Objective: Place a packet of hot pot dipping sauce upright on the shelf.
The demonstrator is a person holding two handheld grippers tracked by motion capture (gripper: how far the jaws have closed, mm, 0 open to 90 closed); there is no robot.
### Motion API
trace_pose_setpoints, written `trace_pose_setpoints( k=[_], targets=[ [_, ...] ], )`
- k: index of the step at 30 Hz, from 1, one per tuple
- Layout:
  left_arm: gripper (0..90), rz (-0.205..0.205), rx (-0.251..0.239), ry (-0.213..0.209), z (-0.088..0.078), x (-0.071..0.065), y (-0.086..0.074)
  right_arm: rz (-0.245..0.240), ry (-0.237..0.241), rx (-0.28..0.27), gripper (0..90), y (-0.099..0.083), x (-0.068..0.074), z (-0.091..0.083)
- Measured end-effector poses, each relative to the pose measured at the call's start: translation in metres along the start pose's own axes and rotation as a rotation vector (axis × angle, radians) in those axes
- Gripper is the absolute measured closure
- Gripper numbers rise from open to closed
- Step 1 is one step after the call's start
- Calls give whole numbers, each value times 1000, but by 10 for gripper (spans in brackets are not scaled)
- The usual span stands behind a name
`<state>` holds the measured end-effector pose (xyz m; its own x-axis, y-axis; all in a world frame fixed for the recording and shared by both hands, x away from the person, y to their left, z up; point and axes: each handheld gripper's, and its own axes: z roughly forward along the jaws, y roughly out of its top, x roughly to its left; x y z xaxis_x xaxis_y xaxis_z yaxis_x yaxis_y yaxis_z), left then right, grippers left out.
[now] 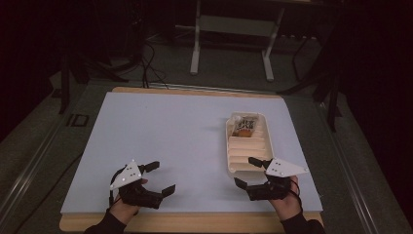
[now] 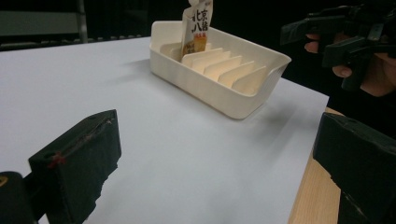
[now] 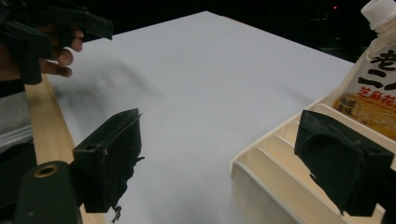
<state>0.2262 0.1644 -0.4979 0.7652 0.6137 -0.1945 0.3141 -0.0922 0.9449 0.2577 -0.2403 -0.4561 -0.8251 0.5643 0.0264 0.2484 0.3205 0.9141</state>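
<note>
A cream slotted tray [image 1: 248, 151] is seen on the right half of the pale sheet [image 1: 175, 141] that covers the wooden worktop [image 1: 195, 222], its long side running away from the person. One spouted pouch [image 1: 243, 126], printed with dark characters and an orange panel, is stood upright in the far slots of the tray; the nearer slots are seen bare. In the left claw view the pouch [image 2: 196, 28] is seen rising above the tray's far end [image 2: 219, 70], and in the right claw view its white cap and printed front [image 3: 373, 88] are seen at the right edge, behind the tray's dividers [image 3: 275, 172].

The right claw [image 1: 251, 171] is held at the tray's near end, spread wide, with one jaw over the near rim and the other over the sheet beside it; nothing is gripped. The left claw [image 1: 159, 178] is held over the near left part of the sheet, well apart from the tray, likewise spread wide and holding nothing. Each claw is carried by a hand at the worktop's near edge
</note>
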Motion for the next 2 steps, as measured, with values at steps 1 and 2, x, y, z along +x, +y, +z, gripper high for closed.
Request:
trace_pose_setpoints(
  k=[1,2],
  targets=[
    [14,0,0,-1,0,0,0,-4,-4,-4,147,0,0,0],
    [14,-2,1,-1,0,1,-1,-7,-6,-3,146,-1,0,0]
  ],
)
